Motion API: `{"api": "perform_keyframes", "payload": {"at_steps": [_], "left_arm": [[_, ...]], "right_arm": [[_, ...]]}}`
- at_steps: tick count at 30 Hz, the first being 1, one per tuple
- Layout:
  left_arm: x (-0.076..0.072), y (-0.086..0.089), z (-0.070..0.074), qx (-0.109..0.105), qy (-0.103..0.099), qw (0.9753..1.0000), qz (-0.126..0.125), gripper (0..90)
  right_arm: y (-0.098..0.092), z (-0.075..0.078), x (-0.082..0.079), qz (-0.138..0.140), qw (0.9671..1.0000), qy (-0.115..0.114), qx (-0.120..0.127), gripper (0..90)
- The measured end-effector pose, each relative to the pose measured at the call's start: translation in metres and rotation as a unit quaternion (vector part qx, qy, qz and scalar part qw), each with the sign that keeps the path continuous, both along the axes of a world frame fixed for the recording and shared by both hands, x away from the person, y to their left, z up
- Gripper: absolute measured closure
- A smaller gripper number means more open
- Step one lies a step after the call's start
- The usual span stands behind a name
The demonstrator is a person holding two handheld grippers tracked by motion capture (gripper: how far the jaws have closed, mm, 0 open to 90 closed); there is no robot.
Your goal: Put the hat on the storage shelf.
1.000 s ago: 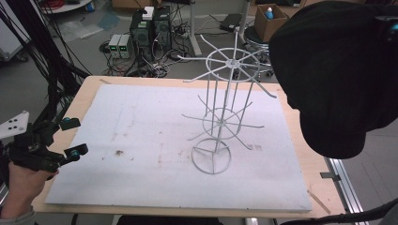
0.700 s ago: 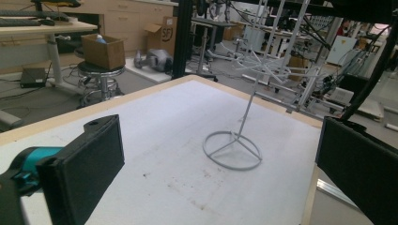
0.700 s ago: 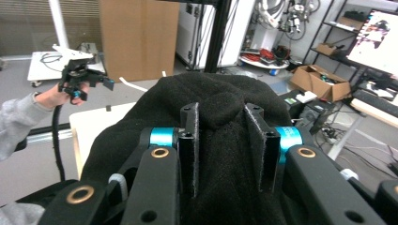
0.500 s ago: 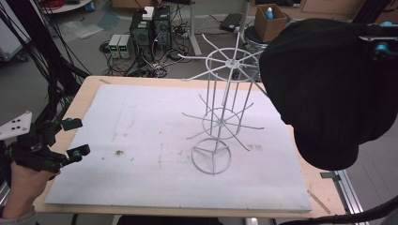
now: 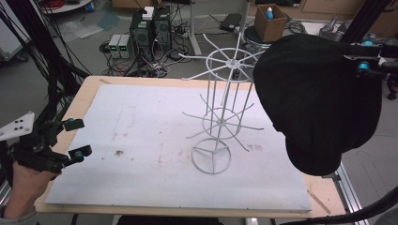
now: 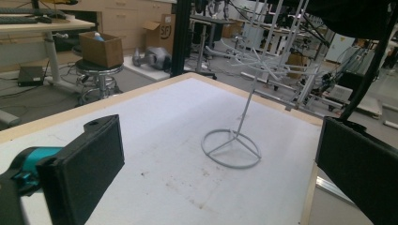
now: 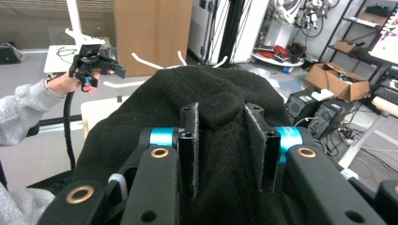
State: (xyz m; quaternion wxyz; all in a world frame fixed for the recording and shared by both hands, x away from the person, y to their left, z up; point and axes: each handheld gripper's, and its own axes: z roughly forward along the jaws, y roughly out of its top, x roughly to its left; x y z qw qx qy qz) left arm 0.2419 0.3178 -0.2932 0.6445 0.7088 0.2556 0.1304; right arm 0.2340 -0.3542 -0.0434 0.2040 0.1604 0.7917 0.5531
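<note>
At the table's left edge, left gripper (image 5: 75, 138): held low beside the board (image 5: 141, 122) in a hand (image 5: 26, 185), jaws wide apart with nothing between them; it seems parked clear of the work, free to steady something if called on.
Board: white sheet on the wooden table (image 5: 89, 91), bare on the left, so the rack has open room on all sides.
Rack (image 5: 218, 117): white wire stand upright right of the board's middle, ring base flat on the sheet, two tiers of prongs fanning outward; the prongs look meant for hanging things.
Hat (image 5: 314, 101): black knit, hanging in the air just right of the rack's top wheel, well above the board; probably lifted high so its opening can drop over a prong.
Right gripper (image 7: 224, 140): jaws clamped on a pinched fold of the hat's cloth, the rest draping below.
</note>
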Motion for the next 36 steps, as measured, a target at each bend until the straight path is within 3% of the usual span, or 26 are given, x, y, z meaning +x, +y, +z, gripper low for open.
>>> {"api": "perform_keyframes", "payload": {"at_steps": [22, 26, 33, 36], "left_arm": [[-0.001, -0.003, 0.000, 0.004, -0.001, 1.0000, -0.002, 1.7], [-0.001, -0.003, 0.000, 0.004, -0.001, 1.0000, -0.003, 1.7], [0.000, -0.004, -0.001, 0.006, 0.000, 1.0000, -0.003, 1.7], [0.000, -0.004, -0.001, 0.006, 0.002, 1.0000, -0.003, 1.7]], "right_arm": [[0.006, -0.050, -0.006, 0.010, 0.9984, -0.034, 0.045, 66.0], [0.005, -0.058, -0.004, 0.014, 0.9982, -0.019, 0.056, 65.2], [0.008, -0.066, -0.001, 0.008, 0.9992, 0.003, 0.040, 61.9], [0.008, -0.068, -0.001, 0.014, 0.9986, -0.004, 0.051, 62.8]]}}
